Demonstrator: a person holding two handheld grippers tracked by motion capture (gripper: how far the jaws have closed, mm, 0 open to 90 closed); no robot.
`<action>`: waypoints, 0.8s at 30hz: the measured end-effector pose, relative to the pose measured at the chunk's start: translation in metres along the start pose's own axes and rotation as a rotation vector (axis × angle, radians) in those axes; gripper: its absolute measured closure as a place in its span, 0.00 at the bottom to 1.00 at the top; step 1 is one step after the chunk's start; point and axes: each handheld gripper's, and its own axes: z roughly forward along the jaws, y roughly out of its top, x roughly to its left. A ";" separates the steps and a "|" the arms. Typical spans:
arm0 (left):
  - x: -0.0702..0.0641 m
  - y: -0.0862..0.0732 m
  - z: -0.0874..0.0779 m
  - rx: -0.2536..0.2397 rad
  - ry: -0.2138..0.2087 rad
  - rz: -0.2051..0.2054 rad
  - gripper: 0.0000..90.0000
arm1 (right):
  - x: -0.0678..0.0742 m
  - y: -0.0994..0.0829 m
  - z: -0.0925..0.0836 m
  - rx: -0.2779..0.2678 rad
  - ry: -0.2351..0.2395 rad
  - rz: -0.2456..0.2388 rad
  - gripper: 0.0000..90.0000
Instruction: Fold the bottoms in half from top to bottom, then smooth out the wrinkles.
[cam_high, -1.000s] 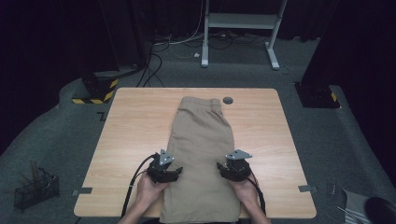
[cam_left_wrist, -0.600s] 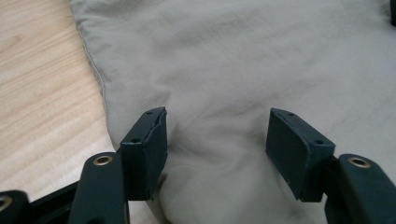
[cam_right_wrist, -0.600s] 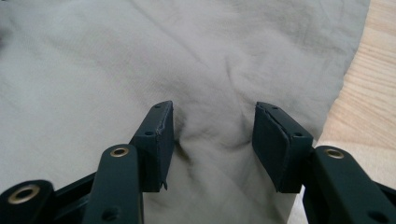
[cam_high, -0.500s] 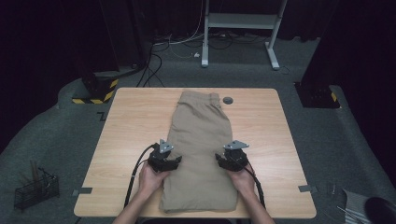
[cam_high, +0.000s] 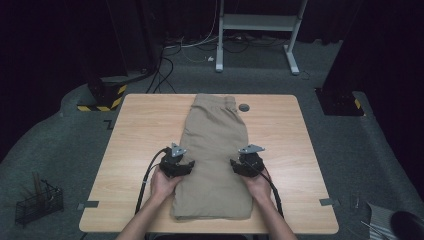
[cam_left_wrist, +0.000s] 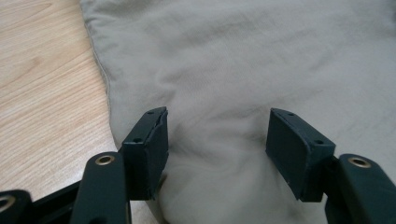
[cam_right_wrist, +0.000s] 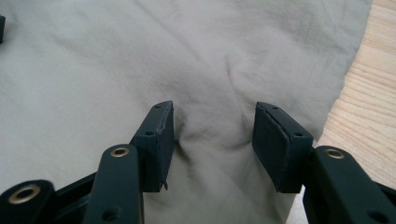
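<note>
Khaki shorts (cam_high: 215, 155), soft woven cotton, folded into a long slab down the middle of the pale wood-grain table (cam_high: 135, 145). Left gripper (cam_high: 186, 165) on the shorts' left edge, jaws spread, cloth bunched between the pads. Right gripper (cam_high: 236, 164) on the right edge, likewise spread over a raised wrinkle. Dark round disc (cam_high: 244, 107) just beside the waistband. Grey carpet, black curtains, white metal frame (cam_high: 257, 22) beyond. Close up: fine creases (cam_right_wrist: 229, 70), hemmed edge (cam_left_wrist: 100, 70).
</note>
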 end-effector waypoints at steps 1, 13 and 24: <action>0.001 0.001 0.001 0.002 0.003 0.000 0.43 | 0.000 0.001 0.001 0.004 0.000 0.002 0.54; 0.004 0.006 0.007 0.000 0.009 -0.012 0.43 | -0.004 0.005 0.006 -0.003 -0.014 0.015 0.53; 0.005 0.007 -0.017 0.004 -0.024 -0.099 0.33 | -0.016 -0.003 -0.035 -0.047 0.007 0.117 0.42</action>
